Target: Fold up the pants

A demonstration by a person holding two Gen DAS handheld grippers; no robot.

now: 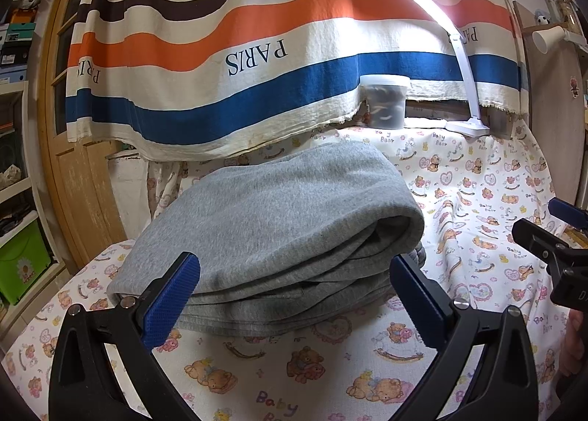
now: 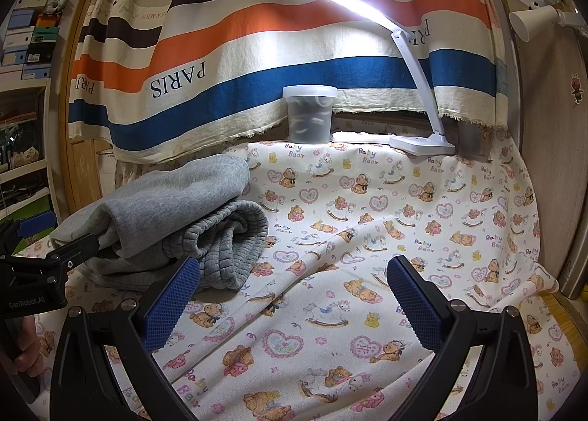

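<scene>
Grey sweatpants (image 1: 272, 233) lie folded in a thick stack on the bear-print tablecloth (image 1: 477, 200). My left gripper (image 1: 294, 285) is open, its blue pads either side of the stack's near edge, nothing clamped. In the right wrist view the same pants (image 2: 165, 219) sit at the left, ribbed waistband facing the camera. My right gripper (image 2: 294, 285) is open over bare cloth (image 2: 367, 222), just right of the pants; its left fingertip is near the waistband. The left gripper (image 2: 36, 248) shows at that view's left edge, the right gripper (image 1: 551, 233) at the left view's right edge.
A lit white desk lamp (image 2: 422, 143) and a lidded plastic jar (image 2: 309, 114) stand at the table's back edge under a striped hanging cloth (image 1: 257, 53). Shelves with boxes (image 1: 18, 164) and a wooden door frame (image 1: 66, 164) are at the left. A cupboard side (image 2: 551, 164) bounds the right.
</scene>
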